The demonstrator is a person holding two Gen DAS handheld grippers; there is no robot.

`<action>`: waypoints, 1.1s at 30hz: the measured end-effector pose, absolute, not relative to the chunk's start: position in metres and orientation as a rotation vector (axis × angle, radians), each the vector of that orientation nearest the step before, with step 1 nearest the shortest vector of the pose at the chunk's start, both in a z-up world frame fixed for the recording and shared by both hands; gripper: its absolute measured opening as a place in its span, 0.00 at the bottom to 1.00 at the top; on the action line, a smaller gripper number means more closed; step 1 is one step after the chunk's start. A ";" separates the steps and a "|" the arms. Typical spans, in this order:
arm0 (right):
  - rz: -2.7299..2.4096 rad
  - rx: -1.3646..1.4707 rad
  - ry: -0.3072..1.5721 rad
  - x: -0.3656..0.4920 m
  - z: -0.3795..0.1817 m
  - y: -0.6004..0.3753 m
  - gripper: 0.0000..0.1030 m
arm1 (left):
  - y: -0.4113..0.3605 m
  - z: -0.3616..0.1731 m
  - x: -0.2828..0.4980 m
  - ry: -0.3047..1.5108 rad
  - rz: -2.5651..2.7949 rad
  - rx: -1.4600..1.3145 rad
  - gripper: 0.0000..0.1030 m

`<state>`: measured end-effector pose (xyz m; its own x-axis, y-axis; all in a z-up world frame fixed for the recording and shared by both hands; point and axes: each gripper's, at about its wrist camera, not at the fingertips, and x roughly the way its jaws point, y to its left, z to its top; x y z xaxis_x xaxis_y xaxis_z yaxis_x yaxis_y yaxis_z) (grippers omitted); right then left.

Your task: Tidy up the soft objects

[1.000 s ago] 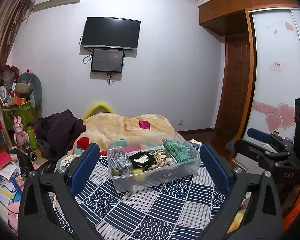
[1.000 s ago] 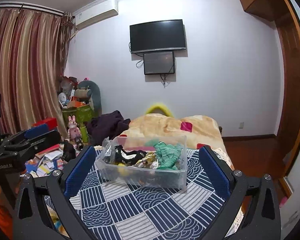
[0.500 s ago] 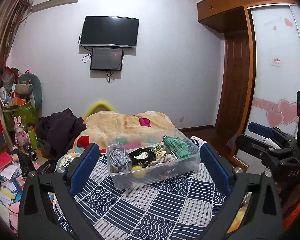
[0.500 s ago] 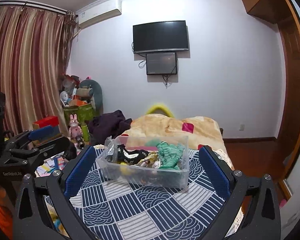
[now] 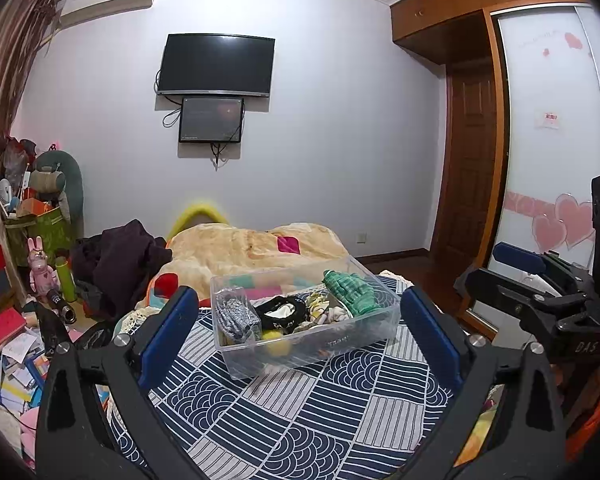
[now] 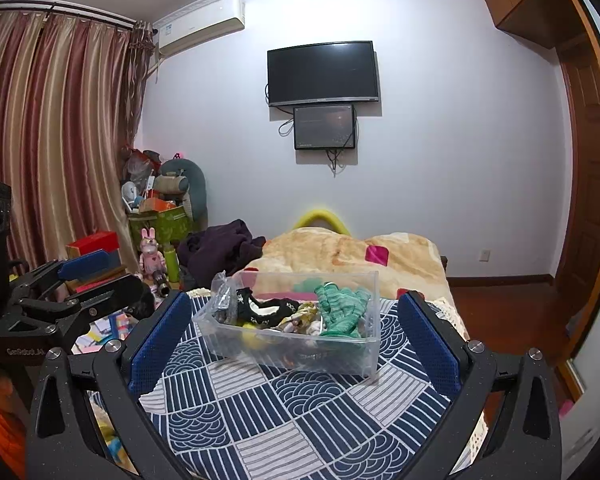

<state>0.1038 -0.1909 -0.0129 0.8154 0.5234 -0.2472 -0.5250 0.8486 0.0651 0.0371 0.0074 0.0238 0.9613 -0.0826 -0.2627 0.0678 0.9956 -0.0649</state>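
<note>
Soft objects [image 5: 346, 290] fill the clear bin [image 5: 308, 346] at twelve o'clock of the left gripper [image 5: 299, 334] and right gripper [image 6: 294, 338], both spread wide, empty.

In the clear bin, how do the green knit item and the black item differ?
The green knit item is ribbed, solid green and piled high at the bin's right end, rising near the rim. The black item is dark with white showing inside, lies lower and sits left of centre, beside a grey bagged bundle. Both are soft pieces lying loose inside the same bin, untouched by either gripper.
</note>
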 end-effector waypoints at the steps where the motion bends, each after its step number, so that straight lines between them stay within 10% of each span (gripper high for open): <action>1: 0.558 -0.005 0.261 0.103 -0.012 -0.191 1.00 | 0.007 0.024 0.037 0.267 -0.076 -0.053 0.99; 33: 0.559 -0.006 0.264 0.104 -0.012 -0.191 1.00 | 0.005 0.025 0.035 0.265 -0.086 -0.050 1.00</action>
